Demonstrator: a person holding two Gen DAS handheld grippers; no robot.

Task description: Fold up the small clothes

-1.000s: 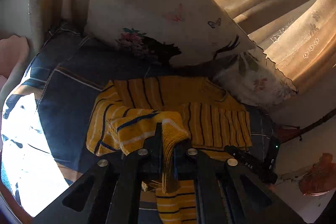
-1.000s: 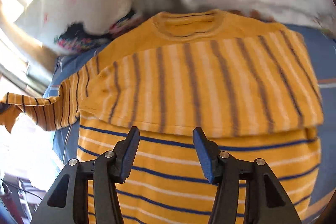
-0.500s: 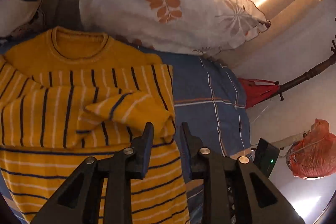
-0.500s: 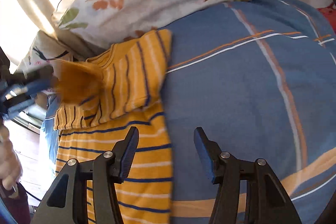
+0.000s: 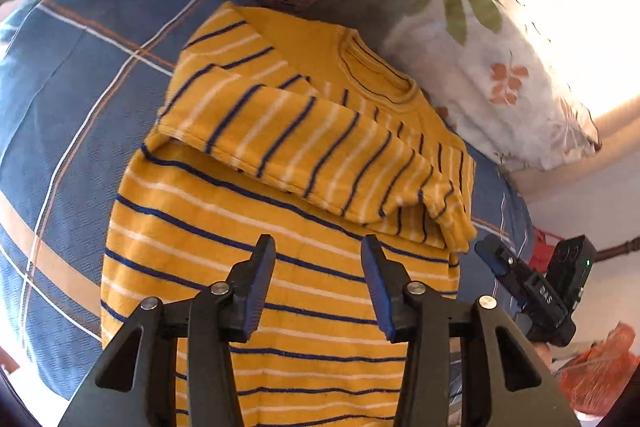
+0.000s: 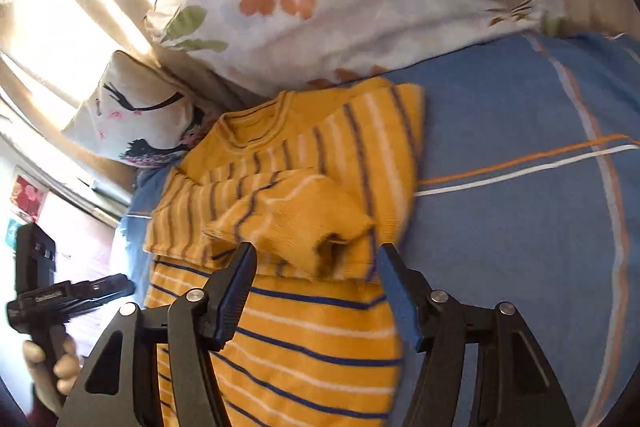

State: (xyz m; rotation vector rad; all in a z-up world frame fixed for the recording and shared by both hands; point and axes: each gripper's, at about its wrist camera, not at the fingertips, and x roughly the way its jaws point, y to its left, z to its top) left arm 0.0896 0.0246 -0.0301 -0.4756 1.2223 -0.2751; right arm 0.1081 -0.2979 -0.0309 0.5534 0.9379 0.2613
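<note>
My left tool [image 5: 318, 251] hangs wide open over the lower body of the yellow striped sweater [image 5: 288, 267] and holds nothing; my right tool [image 6: 316, 267] is open and empty too, just before the folded sleeve cuff [image 6: 332, 251]. The sweater lies flat on the blue checked bed [image 5: 72, 99], collar near the pillows [image 5: 500, 59], both sleeves crossed over the chest. The knit looks soft, light and limp, so I would pinch the hem corners. The hem itself is cut off below my tools.
</note>
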